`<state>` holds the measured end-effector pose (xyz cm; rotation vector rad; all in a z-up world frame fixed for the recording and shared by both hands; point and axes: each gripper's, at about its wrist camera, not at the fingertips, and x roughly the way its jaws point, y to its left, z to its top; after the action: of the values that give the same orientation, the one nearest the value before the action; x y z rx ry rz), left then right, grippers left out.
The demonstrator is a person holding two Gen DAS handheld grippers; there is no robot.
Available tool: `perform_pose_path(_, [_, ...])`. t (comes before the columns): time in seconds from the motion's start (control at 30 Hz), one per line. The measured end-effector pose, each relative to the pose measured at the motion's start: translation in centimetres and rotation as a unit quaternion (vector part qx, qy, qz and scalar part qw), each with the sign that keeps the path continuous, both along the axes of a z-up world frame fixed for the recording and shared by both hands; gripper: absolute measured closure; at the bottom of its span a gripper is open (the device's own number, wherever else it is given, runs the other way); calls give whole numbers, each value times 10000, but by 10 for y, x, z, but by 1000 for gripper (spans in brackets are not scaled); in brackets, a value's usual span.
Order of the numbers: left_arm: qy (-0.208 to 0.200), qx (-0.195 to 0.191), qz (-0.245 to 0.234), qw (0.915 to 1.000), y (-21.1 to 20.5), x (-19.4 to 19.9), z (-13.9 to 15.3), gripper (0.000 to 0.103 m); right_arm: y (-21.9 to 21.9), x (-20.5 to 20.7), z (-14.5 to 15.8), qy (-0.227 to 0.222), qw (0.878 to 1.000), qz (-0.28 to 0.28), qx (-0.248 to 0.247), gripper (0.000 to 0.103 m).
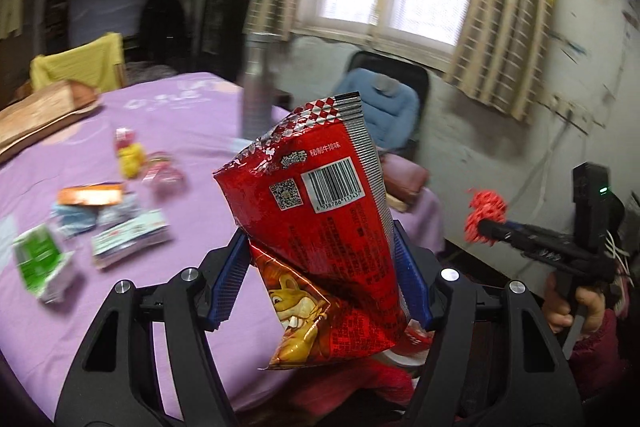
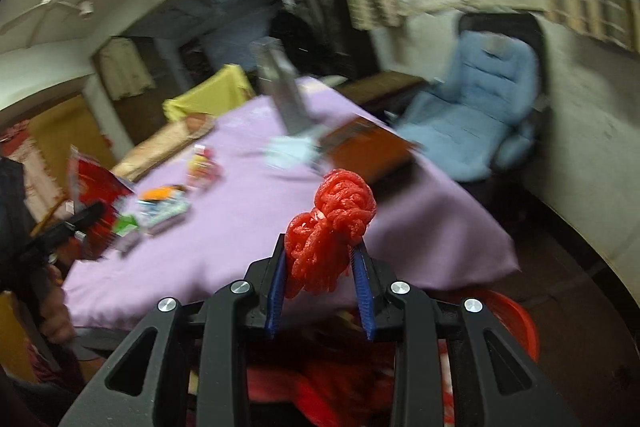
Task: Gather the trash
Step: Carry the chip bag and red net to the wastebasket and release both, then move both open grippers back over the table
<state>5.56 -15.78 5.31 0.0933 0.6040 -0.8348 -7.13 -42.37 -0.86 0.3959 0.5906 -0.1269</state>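
Note:
My left gripper is shut on a red foil snack bag and holds it upright above the near edge of the purple-covered table. My right gripper is shut on a wad of red mesh netting, also off the table's near edge. The right gripper and its netting show at the right of the left wrist view. The snack bag shows at the left of the right wrist view. Several wrappers lie on the table: a green one, a white-green one, an orange one.
A red bin sits low beside the table under my right gripper. A tall grey bottle and an orange box stand on the table. A blue padded chair is beyond, below the window.

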Motion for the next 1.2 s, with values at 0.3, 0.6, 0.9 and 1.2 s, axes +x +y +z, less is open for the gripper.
perform_pose_path(0.3, [221,464,-1030,9934,-101,-23,-26,37,-76,-32,-98,1161,9867,-1099,304,37])
perform_pose_path(0.6, [403,949,-2033,9737,-196,-56,-63,37,-119,-84,-99,318,9805,-1742,850,33])
perform_pose_path(0.9, [464,1372,-2349,9612,-269,-72,-95,10,-148,-110,-108,108,9722,-2056,1117,33])
perform_pose_path(1.2, [521,1296,-1887,9720,-243,-48,-85,10,-146,-114,-103,-2,9729,-2012,1139,33])
